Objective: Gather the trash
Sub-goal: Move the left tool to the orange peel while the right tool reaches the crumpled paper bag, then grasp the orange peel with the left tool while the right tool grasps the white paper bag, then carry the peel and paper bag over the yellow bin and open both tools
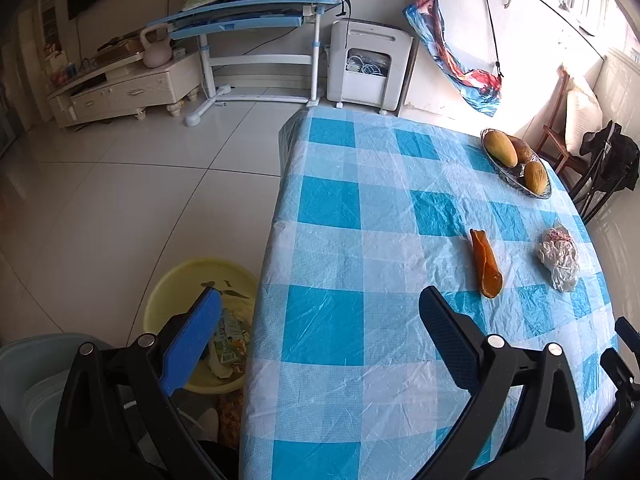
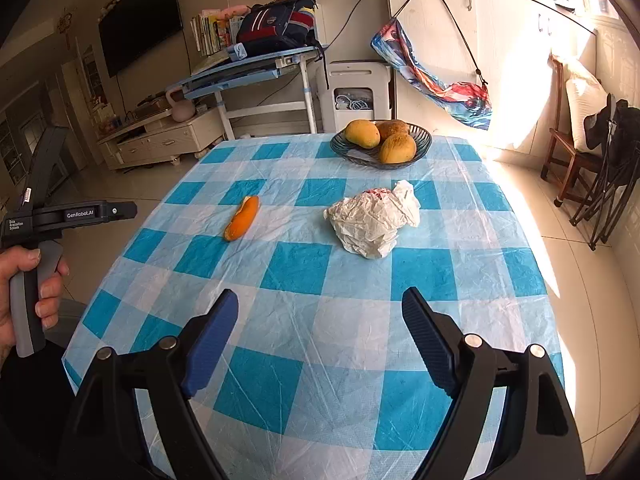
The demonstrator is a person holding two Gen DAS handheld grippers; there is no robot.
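Note:
An orange peel (image 1: 486, 266) (image 2: 242, 218) and a crumpled white paper wad (image 1: 559, 258) (image 2: 374, 218) lie on the blue-checked tablecloth (image 1: 360, 264) (image 2: 320, 264). A yellow basin (image 1: 188, 280) on the floor left of the table holds scraps. My left gripper (image 1: 320, 312) is open and empty over the table's left edge, one finger above the basin. My right gripper (image 2: 320, 320) is open and empty above the table's near part, short of the paper wad. The left gripper's body (image 2: 80, 214) and the hand holding it show at the right wrist view's left edge.
A glass bowl of mangoes (image 1: 520, 168) (image 2: 382, 142) stands at the table's far side. A grey bin (image 1: 36, 368) sits beside the basin. Chairs (image 2: 592, 168) stand to the right. A blue desk (image 1: 248, 20), a white appliance (image 1: 368, 64) and a low cabinet (image 1: 128, 84) stand beyond.

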